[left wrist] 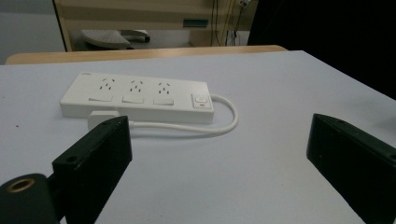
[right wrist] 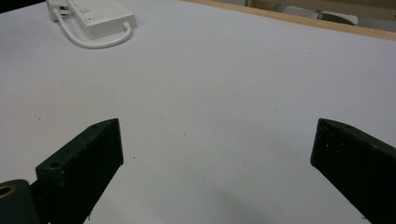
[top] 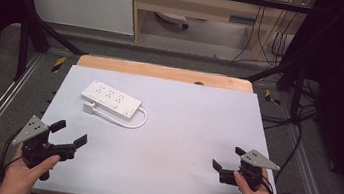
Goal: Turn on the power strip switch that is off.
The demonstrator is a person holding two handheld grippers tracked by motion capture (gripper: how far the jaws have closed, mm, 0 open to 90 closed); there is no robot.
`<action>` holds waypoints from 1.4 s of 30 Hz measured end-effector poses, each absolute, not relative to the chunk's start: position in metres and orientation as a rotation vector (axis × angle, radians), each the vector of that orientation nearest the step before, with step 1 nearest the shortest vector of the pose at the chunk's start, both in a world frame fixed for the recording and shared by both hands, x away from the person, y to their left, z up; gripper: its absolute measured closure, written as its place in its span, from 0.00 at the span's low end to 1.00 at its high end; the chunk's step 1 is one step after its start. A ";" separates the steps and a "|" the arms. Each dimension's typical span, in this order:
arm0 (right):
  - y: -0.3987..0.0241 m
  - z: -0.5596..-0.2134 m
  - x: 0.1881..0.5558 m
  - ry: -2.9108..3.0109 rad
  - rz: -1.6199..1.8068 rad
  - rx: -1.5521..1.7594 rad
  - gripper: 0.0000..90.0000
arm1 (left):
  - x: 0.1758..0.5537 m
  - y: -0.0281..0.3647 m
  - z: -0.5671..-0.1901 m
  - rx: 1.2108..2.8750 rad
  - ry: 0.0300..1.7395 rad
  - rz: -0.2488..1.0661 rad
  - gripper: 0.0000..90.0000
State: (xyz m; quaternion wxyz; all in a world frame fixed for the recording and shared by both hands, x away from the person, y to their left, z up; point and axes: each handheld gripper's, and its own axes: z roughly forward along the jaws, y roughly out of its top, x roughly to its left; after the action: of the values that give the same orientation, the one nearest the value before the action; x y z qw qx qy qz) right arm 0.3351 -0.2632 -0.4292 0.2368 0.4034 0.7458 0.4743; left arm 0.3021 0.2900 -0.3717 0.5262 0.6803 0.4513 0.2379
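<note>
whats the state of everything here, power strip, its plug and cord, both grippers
power strip: lying flat on the table, sockets up, all three empty
plug: unplugged, lying beside the strip
cord: curled in a loop from the strip's end to the plug
left gripper: open, holding nothing
right gripper: open, holding nothing
</note>
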 end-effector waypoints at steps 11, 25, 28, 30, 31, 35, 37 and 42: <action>-0.261 -0.429 0.336 2.043 1.293 1.119 0.03 | 0.311 0.286 -0.364 1.628 1.088 0.586 0.08; -0.261 -0.431 0.336 2.055 1.269 1.119 0.04 | 0.331 0.275 -0.346 1.633 1.067 0.597 0.08; -0.261 -0.430 0.336 2.054 1.276 1.111 0.04 | 0.335 0.272 -0.343 1.637 1.078 0.604 0.08; -0.261 -0.430 0.336 2.052 1.280 1.112 0.04 | 0.337 0.269 -0.340 1.638 1.072 0.604 0.07; -0.261 -0.431 0.336 2.056 1.278 1.112 0.04 | 0.338 0.268 -0.338 1.639 1.068 0.603 0.07; -0.261 -0.432 0.337 2.061 1.275 1.124 0.04 | 0.345 0.264 -0.334 1.651 1.055 0.596 0.07; -0.260 -0.432 0.337 2.064 1.273 1.122 0.04 | 0.348 0.262 -0.332 1.650 1.048 0.589 0.07; -0.259 -0.433 0.336 2.072 1.258 1.115 0.04 | 0.356 0.258 -0.327 1.658 1.033 0.584 0.07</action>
State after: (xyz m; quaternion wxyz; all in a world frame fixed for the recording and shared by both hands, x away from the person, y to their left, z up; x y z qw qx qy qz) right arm 0.3362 -0.2588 -0.4326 0.2344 0.4063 0.7549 0.4584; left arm 0.3560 0.2578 -0.3269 0.5239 0.6926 0.4317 0.2439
